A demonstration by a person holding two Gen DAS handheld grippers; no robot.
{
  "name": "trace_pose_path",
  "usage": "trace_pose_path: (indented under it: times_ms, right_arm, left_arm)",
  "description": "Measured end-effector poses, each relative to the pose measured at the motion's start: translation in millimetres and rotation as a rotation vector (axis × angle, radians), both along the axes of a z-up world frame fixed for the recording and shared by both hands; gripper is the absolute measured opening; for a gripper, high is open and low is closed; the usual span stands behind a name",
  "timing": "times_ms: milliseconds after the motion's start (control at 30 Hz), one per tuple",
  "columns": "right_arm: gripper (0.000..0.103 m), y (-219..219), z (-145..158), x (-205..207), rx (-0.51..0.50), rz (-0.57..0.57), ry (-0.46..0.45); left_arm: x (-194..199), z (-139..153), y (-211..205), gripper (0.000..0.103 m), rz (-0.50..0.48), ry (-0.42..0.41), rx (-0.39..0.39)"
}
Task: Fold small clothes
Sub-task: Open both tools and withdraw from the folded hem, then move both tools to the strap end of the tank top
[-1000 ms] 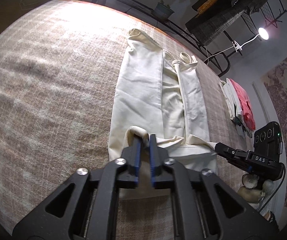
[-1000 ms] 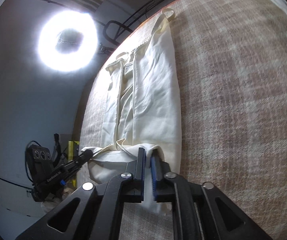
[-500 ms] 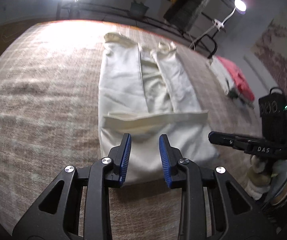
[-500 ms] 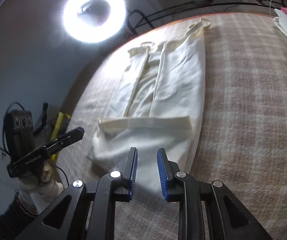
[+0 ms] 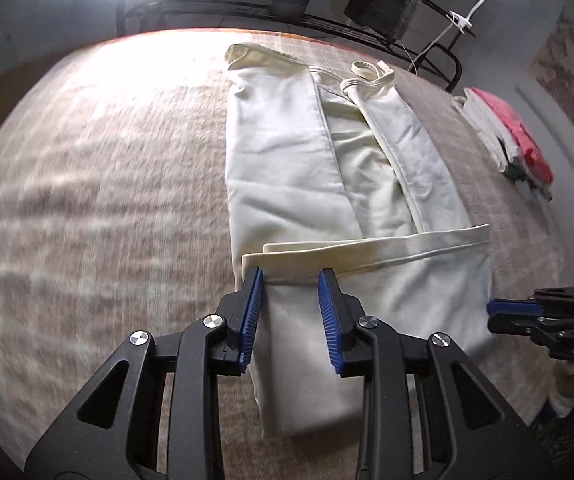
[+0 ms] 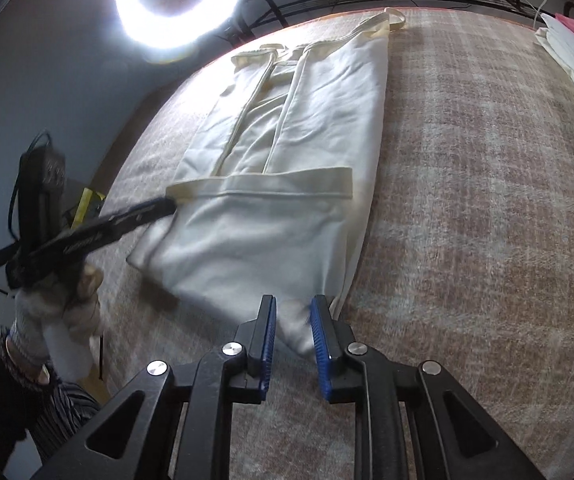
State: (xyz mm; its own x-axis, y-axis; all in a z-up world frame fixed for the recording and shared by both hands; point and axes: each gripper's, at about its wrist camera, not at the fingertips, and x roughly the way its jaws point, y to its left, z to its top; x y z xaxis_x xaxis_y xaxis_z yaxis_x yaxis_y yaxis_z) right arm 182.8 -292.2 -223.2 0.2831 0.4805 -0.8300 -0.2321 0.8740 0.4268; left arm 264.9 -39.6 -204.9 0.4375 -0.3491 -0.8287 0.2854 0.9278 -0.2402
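Note:
A cream sleeveless garment (image 5: 327, 184) lies lengthwise on the plaid-covered surface, its sides folded inward and its near hem (image 5: 367, 248) turned up over the body. It also shows in the right wrist view (image 6: 287, 168). My left gripper (image 5: 291, 312) is open, its blue pads astride the near left part of the fold, just below the hem. My right gripper (image 6: 291, 330) is open, with the garment's near right corner between its pads. In the left wrist view the right gripper (image 5: 527, 316) sits at the garment's right edge; in the right wrist view the left gripper (image 6: 127, 220) reaches the hem's left end.
A stack of folded clothes (image 5: 507, 140), white with a red piece on top, lies at the far right of the surface, also in the right wrist view (image 6: 567, 52). A ring light (image 6: 179, 0) glares beyond the far edge, by a black metal rail (image 5: 247, 12).
A second ago both grippers were shut on the hem, carrying it over the body. They let it go and opened; now both have moved forward again, down at the folded near end.

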Motion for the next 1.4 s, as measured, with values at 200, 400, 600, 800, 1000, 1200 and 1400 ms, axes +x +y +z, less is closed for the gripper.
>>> trace_pose_path:
  times_ms: [200, 400, 600, 800, 1000, 1200, 1400]
  right_arm:
    - [0.020, -5, 7, 3, 0.019, 0.008, -0.009]
    - [0.020, -10, 37, 23, 0.041, 0.003, -0.109]
    - [0.020, -1, 56, 69, 0.026, 0.016, -0.170]
    - [0.020, 17, 54, 128, 0.032, 0.032, -0.210]
    - [0.020, 13, 30, 179, 0.084, -0.015, -0.178]
    - [0.020, 3, 10, 208, 0.049, -0.056, -0.164]
    - [0.016, -8, 8, 221, 0.007, -0.085, -0.173]
  left_arm:
    - [22, 12, -1, 0.029, 0.022, -0.017, -0.006]
    - [57, 30, -3, 0.029, 0.023, -0.059, -0.008]
    - [101, 32, 11, 0.029, 0.065, -0.060, -0.074]
    - [144, 21, 13, 0.029, 0.099, -0.054, -0.112]
    - [177, 5, -3, 0.029, 0.082, -0.054, -0.050]
    - [199, -7, -5, 0.029, 0.094, -0.055, -0.034]
    - [209, -2, 7, 0.029, 0.138, -0.059, -0.060]
